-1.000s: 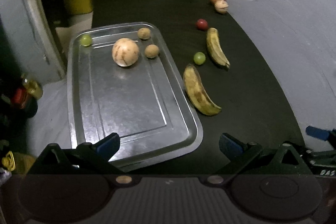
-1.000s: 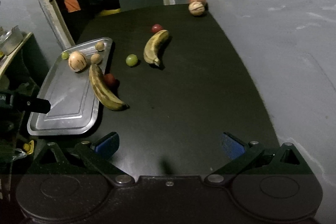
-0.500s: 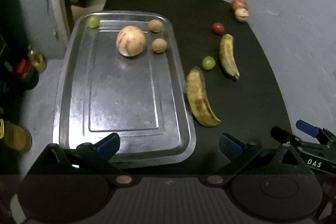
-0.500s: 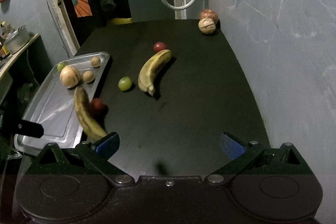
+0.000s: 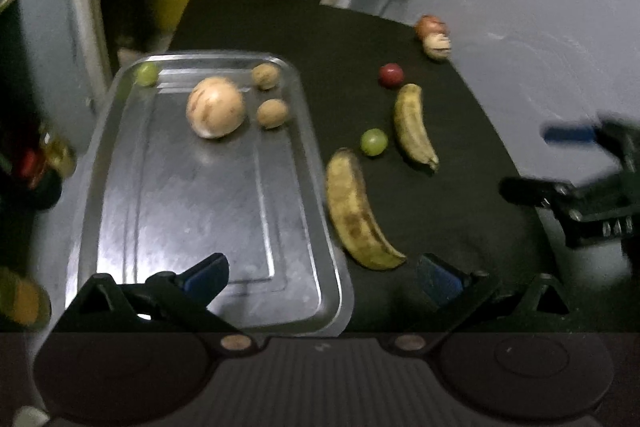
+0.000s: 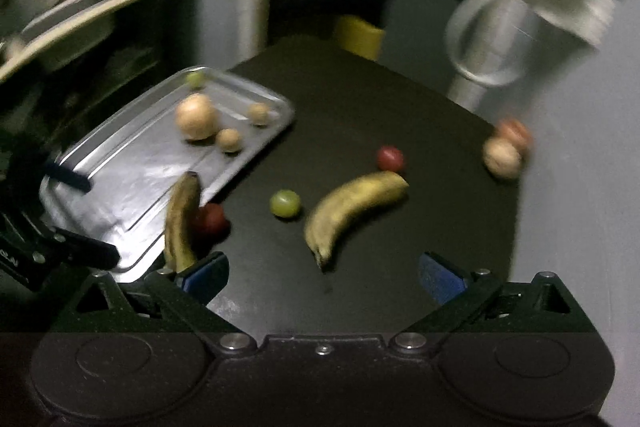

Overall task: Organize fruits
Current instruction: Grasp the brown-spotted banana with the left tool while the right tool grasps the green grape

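Currently both tongs hang released, gripping nothing. Nearest banana (image 5: 358, 211) lies on the table (image 5: 460, 211) just beside the tray (image 5: 316, 155), between the left tongs (image 5: 322, 273), long axis roughly parallel to the tray's edge; right tongs (image 6: 322, 273) stand farther off

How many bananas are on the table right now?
2. One banana lies beside the tray's right edge; the other banana lies farther right, past a green fruit. None appears hidden.

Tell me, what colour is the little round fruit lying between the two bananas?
Green; the small round fruit shows best in the left wrist view.
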`<state>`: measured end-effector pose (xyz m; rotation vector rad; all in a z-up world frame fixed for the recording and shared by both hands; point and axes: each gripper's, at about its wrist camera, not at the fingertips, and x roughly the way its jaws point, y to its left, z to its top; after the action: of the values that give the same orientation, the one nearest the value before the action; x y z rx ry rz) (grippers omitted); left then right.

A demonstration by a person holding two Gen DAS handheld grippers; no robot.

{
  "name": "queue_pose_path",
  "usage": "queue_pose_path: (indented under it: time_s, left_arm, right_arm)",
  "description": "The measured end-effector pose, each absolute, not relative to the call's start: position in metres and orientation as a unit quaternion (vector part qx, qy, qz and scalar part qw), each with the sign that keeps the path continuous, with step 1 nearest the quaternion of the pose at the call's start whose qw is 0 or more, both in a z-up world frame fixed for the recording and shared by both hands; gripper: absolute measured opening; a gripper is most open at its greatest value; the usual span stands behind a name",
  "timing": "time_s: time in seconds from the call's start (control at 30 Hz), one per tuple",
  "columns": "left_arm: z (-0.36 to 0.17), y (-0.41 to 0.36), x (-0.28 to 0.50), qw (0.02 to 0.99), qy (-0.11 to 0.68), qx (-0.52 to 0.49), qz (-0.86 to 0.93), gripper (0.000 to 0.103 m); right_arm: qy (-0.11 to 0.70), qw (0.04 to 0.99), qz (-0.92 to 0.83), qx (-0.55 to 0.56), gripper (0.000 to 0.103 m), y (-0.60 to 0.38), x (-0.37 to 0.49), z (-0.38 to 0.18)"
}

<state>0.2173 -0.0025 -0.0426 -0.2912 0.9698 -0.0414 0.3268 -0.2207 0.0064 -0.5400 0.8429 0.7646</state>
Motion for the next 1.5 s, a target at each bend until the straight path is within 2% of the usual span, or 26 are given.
queue_pose_path:
  time_s: [0.17,0.4,0.57,0.83,1.17,1.5]
  left_arm:
    - [-0.044,-0.014,0.218,0.893,0.434,-0.104,-0.050,0.102]
    - [-0.048,-0.019,0.220,0.911,0.398,-0.077,-0.077,0.100]
    - [-0.052,-0.012,0.226,0.912,0.391,-0.106,-0.071,0.093]
    - [-0.063,-0.014,0.234,0.910,0.388,-0.133,-0.066,0.080]
    - [-0.072,-0.017,0.244,0.902,0.401,-0.155,-0.041,0.065]
    - [-0.075,-0.017,0.252,0.899,0.405,-0.166,-0.021,0.050]
  right_arm:
    - [0.399,0.755,0.412,-0.318,0.096,-0.185,0.356,0.004]
    - [0.404,0.629,0.485,-0.453,0.085,-0.136,0.384,-0.015]
    - [0.393,0.579,0.519,-0.491,0.077,-0.124,0.397,-0.025]
    - [0.391,0.521,0.557,-0.516,0.063,-0.117,0.403,-0.046]
    - [0.379,0.511,0.575,-0.515,0.052,-0.113,0.402,-0.056]
    - [0.370,0.501,0.592,-0.511,0.047,-0.111,0.406,-0.061]
